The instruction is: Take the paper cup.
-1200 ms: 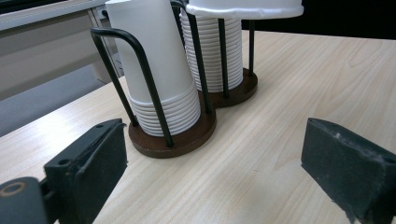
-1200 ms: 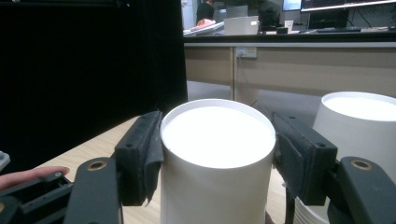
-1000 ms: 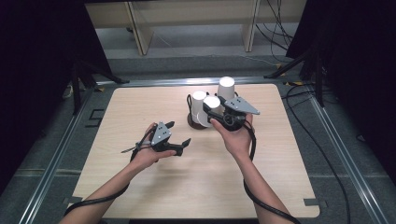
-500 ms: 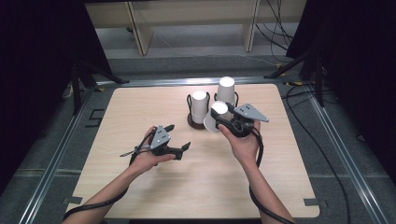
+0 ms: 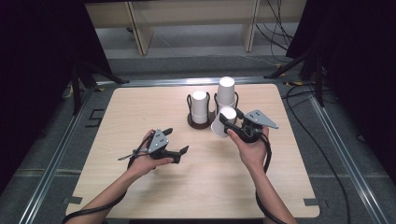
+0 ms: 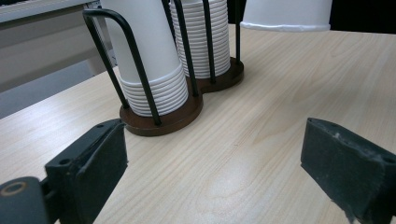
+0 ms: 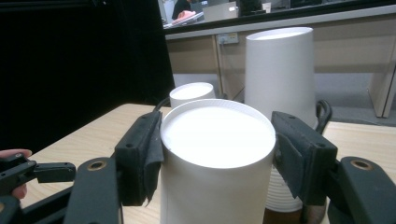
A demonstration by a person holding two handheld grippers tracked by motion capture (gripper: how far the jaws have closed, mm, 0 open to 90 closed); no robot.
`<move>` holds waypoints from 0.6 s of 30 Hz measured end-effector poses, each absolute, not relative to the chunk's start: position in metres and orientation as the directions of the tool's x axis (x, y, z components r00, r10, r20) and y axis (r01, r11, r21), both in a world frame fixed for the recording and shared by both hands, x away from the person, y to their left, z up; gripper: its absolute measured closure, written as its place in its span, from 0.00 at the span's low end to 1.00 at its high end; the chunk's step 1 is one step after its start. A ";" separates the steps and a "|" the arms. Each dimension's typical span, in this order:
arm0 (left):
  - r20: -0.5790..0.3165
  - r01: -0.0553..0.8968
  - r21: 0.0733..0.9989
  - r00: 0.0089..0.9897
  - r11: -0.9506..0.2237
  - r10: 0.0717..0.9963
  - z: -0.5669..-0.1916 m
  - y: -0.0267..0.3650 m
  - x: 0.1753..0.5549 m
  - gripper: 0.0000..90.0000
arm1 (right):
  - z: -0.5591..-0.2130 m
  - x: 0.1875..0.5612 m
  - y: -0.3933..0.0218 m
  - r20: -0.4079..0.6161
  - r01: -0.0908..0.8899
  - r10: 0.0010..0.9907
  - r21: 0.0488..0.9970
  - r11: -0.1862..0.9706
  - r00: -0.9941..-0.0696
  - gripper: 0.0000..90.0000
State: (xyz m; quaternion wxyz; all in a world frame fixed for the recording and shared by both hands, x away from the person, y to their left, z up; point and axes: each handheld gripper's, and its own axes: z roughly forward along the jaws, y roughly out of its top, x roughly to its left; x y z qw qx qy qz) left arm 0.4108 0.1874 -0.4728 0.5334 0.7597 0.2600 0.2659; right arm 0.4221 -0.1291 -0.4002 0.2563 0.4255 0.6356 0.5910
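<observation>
A dark wooden holder [image 5: 192,122] with black wire loops carries two stacks of upturned white paper cups: a shorter stack [image 5: 200,106] on the left and a taller stack [image 5: 226,93] on the right. My right gripper [image 5: 227,122] is shut on a single upturned white cup [image 5: 220,125], held in the air just in front of the taller stack. The right gripper view has that cup [image 7: 217,158] pressed between both black pads. My left gripper [image 5: 176,141] rests low over the table, open, pointing at the holder [image 6: 177,116]; nothing lies between its jaws.
The light wooden table [image 5: 140,107] has a metal frame around it. Black cables [image 5: 327,140] run along the floor to the right. A shelf unit [image 5: 196,28] stands behind the far edge. The left gripper [image 7: 42,171] appears low at the left of the right gripper view.
My right gripper has carried the cup rightward, nearer to me and slightly down, away from the holder. The left gripper has stayed where it was.
</observation>
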 end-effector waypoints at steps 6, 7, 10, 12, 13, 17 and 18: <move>0.121 0.109 0.952 0.722 -0.285 0.681 -0.474 0.188 0.412 0.07 | -0.403 0.417 -0.139 0.203 0.257 0.850 0.963 -0.083 -0.487 0.41; 0.125 0.112 0.949 0.721 -0.294 0.681 -0.473 0.188 0.411 0.07 | -0.404 0.417 -0.141 0.187 0.246 0.854 0.967 -0.071 -0.486 0.41; 0.127 0.114 0.948 0.724 -0.299 0.678 -0.473 0.188 0.409 0.07 | -0.405 0.414 -0.142 0.207 0.257 0.854 0.962 -0.089 -0.478 0.41; 0.127 0.114 0.947 0.725 -0.299 0.677 -0.472 0.188 0.409 0.07 | -0.406 0.413 -0.143 0.200 0.252 0.857 0.964 -0.085 -0.476 0.41; 0.125 0.112 0.949 0.725 -0.295 0.677 -0.472 0.188 0.409 0.07 | -0.406 0.413 -0.145 0.175 0.246 0.868 0.967 -0.063 -0.465 0.41; 0.123 0.106 0.952 0.724 -0.287 0.678 -0.470 0.186 0.407 0.07 | -0.405 0.409 -0.147 0.203 0.255 0.863 0.963 -0.089 -0.463 0.41; 0.126 0.103 0.952 0.725 -0.287 0.677 -0.470 0.186 0.407 0.07 | -0.404 0.409 -0.148 0.196 0.252 0.862 0.964 -0.083 -0.467 0.41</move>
